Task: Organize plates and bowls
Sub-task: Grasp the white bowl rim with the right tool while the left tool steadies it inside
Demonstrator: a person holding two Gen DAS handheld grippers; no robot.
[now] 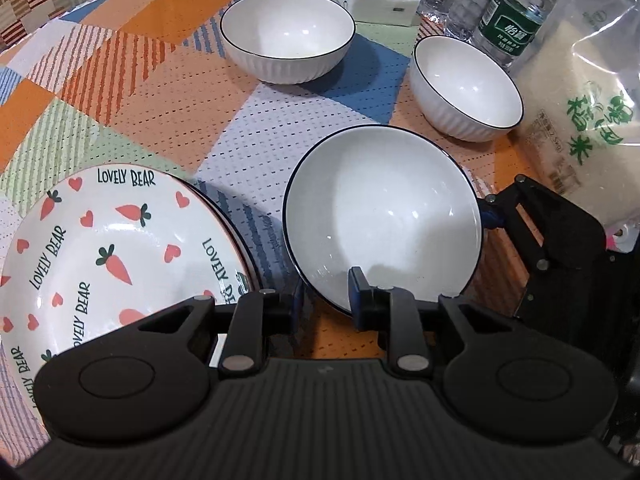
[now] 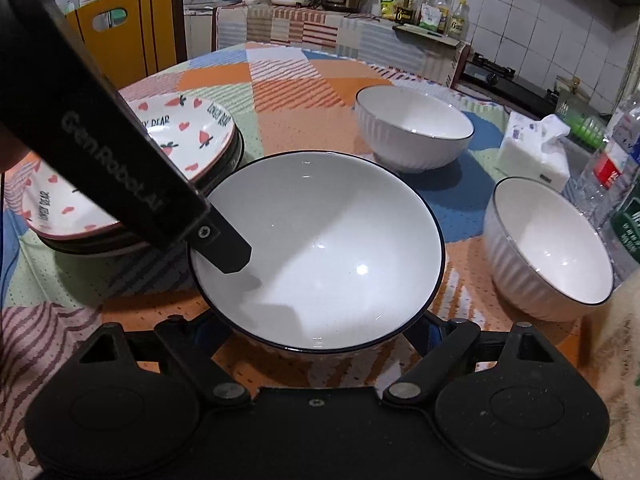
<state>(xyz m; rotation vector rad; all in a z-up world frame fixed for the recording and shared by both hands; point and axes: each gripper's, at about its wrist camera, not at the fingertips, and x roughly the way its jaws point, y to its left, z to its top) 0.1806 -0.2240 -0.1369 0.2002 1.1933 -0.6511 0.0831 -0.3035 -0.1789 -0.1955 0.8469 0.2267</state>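
Left gripper (image 1: 326,296) jaws straddle the near bowl's (image 1: 382,216) rim mid-frame, not visibly pinching, while right gripper (image 2: 320,330) jaws spread wide around it, likely steadying for stacking.

Left gripper (image 1: 326,294) low over table, jaws parted, straddling near rim of bowl (image 1: 382,224): one blue-padded fingertip (image 1: 358,286) inside, other just outside rim. In right wrist view left gripper's black body enters from upper left, one finger (image 2: 224,246) dipping inside bowl. Right gripper (image 2: 320,330) level, facing forward, fingers spread wide on both sides of bowl's base, tips hidden beneath it; contact cannot be told
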